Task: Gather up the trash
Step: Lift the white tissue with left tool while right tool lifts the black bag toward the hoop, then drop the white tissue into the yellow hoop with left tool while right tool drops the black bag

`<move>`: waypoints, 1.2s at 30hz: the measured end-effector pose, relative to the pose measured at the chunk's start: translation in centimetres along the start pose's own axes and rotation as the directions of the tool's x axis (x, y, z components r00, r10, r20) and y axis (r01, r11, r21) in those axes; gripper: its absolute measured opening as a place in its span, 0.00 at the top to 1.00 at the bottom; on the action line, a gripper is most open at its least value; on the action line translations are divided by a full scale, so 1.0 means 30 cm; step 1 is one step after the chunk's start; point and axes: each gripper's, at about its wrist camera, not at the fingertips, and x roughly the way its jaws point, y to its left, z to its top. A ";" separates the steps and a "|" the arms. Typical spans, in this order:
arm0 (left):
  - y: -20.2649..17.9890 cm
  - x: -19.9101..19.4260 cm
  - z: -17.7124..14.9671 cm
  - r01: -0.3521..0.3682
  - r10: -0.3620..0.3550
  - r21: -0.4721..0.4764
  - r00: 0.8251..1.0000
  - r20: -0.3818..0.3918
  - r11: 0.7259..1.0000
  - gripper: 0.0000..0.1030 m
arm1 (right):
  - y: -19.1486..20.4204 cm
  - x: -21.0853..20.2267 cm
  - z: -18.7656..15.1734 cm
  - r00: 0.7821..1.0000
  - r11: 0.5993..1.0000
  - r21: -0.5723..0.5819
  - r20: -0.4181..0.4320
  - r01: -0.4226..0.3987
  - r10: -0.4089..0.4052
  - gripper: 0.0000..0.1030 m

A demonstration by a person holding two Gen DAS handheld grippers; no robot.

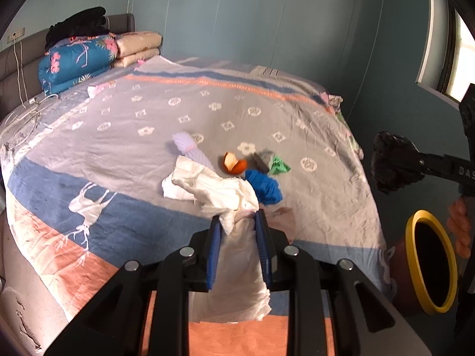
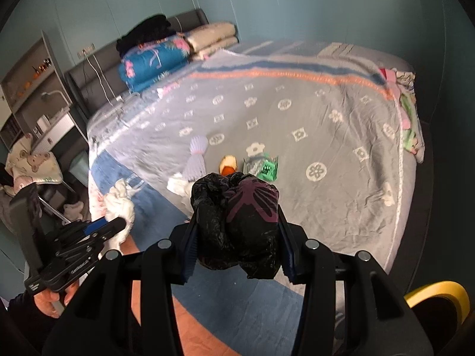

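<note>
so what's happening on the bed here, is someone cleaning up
Yes. A person is clearing trash off the bed with a handheld gripper in each hand. The left gripper is shut on a crumpled white tissue, and the right gripper is shut on a bunched black plastic bag. An orange peel, a green wrapper, a blue scrap and a white foam net lie on the blanket. A yellow-rimmed bin stands beside the bed.

Two grippers [image 1: 239, 219] [image 2: 237, 222] — one bin [image 1: 430, 264]
</note>
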 end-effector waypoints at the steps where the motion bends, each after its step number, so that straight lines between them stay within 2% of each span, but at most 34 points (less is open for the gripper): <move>1: -0.003 -0.012 0.005 0.003 -0.003 -0.001 1.000 0.007 1.000 0.79 | 0.000 -0.016 -0.001 1.000 1.000 0.000 0.007 -0.002 0.002 0.58; 11: -0.098 -0.144 0.056 0.023 -0.026 0.040 0.996 0.087 0.999 0.79 | -0.030 -0.260 -0.016 0.991 1.000 0.012 0.130 -0.026 0.024 0.58; 22: -0.278 -0.259 0.101 0.107 -0.121 0.096 0.981 0.150 0.990 0.79 | -0.092 -0.512 -0.067 0.967 0.999 0.046 0.253 -0.009 -0.003 0.58; 36: -0.577 -0.267 0.117 0.258 -0.289 0.222 0.950 0.119 0.940 0.79 | -0.266 -0.761 -0.186 0.931 0.979 0.177 0.330 0.101 -0.156 0.57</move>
